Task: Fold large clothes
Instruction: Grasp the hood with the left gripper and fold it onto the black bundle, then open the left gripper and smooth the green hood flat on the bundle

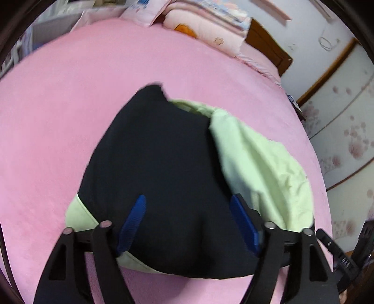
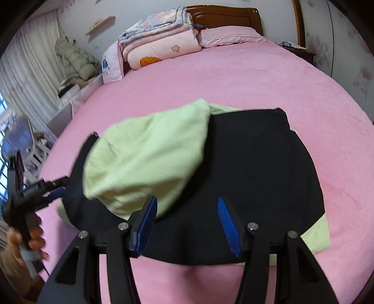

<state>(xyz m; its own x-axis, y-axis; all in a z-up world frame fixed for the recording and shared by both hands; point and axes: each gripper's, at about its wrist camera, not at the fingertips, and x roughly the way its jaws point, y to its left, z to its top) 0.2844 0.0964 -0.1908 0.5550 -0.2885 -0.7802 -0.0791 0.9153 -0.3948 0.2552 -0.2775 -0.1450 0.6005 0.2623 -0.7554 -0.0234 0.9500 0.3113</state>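
Spread hand-held gripper (image 2: pixel 188 223) over garment (image 2: pixel 245 168)

The garment (image 2: pixel 245 168) lies on the bed (image 2: pixel 233 79), near its near edge, under my fingers (image 2: pixel 149 217). A folded-over flap (image 2: pixel 149 159) rests on the garment's left part. My other gripper (image 2: pixel 56 187) reaches in at the garment's left side. Far behind, folded quilts (image 2: pixel 161 42) sit left of a pillow (image 2: pixel 229 35) before the headboard (image 2: pixel 224 12).
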